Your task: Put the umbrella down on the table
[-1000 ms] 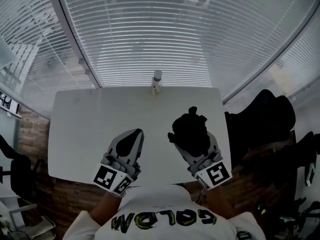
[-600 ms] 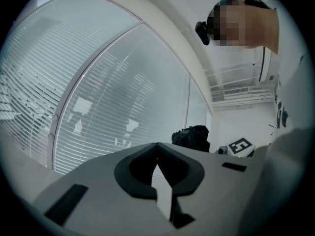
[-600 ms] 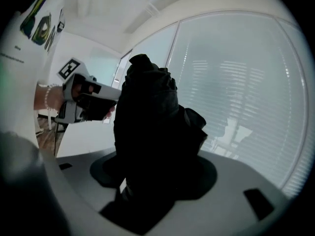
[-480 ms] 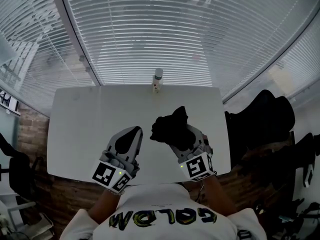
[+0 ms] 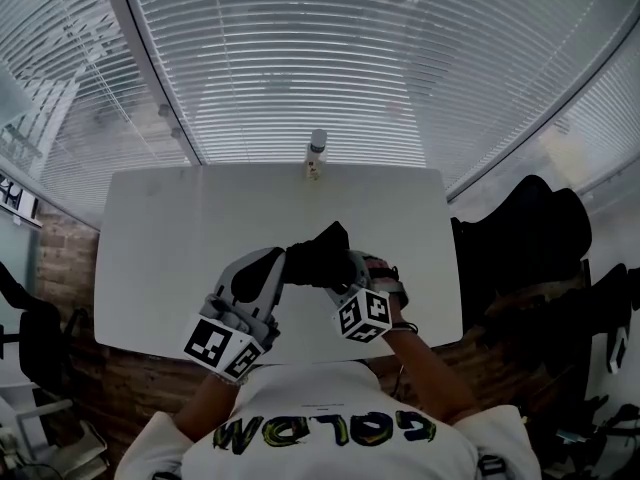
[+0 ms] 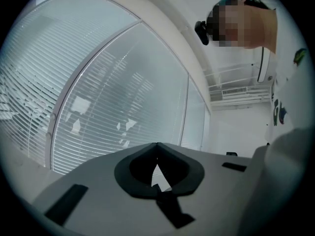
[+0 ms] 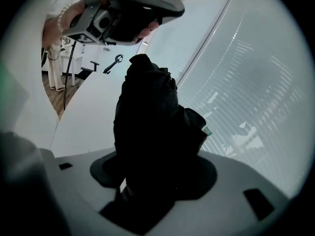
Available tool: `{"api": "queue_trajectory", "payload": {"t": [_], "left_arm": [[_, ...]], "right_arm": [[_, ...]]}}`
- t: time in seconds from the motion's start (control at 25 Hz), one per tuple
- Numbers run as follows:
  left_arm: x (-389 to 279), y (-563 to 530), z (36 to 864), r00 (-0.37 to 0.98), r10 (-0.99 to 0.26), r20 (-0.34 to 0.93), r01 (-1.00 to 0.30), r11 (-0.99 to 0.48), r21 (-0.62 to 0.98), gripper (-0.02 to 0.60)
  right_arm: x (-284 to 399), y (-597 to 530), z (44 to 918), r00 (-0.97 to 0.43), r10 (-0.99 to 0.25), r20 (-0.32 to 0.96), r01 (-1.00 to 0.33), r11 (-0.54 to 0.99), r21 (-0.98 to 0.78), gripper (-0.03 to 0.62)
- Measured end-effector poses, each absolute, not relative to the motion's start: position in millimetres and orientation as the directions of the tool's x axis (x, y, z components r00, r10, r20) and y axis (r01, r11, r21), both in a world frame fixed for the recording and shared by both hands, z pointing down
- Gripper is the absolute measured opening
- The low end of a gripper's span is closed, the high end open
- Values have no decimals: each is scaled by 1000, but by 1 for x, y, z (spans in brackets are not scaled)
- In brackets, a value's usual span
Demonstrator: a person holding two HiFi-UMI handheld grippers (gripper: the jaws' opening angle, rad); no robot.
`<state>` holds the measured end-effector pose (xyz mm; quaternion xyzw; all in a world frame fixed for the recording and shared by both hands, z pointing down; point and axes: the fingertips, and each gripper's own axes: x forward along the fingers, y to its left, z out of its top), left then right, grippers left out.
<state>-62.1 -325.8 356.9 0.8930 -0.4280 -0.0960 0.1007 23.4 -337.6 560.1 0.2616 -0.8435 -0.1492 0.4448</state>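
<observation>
The black folded umbrella (image 5: 316,258) hangs low over the near middle of the white table (image 5: 160,248), and my right gripper (image 5: 338,271) is shut on it. In the right gripper view the umbrella (image 7: 147,122) sticks out between the jaws and fills the gap, tilted down toward the tabletop (image 7: 93,112). My left gripper (image 5: 268,266) hovers just left of the umbrella's tip with its jaws shut and nothing in them. In the left gripper view its fingertips (image 6: 153,146) meet. The left gripper (image 7: 129,9) also shows above the umbrella in the right gripper view.
A small bottle (image 5: 315,160) stands at the table's far edge in front of the window blinds (image 5: 320,58). Black chairs or bags (image 5: 525,238) sit beyond the table's right edge. Wood floor and office furniture (image 7: 64,68) lie past the table's end.
My right gripper has come down and to the left with the umbrella, rolling so the umbrella now points toward the left gripper. The left gripper has stayed put.
</observation>
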Motion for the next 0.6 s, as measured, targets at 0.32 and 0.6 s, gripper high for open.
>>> {"api": "queue_trajectory", "payload": {"t": [0.32,0.6], "left_arm": [[-61,-324,363,617,-783,-79,-745,-613,263,11],[-56,-320,365,627,-775,-78,-734,-621,276,11]], "right_arm": [[20,-343,605,-391,-510,766,-203,860,468,264],[26,-350,643,-317,-448,836,-137,894,427,264]]}}
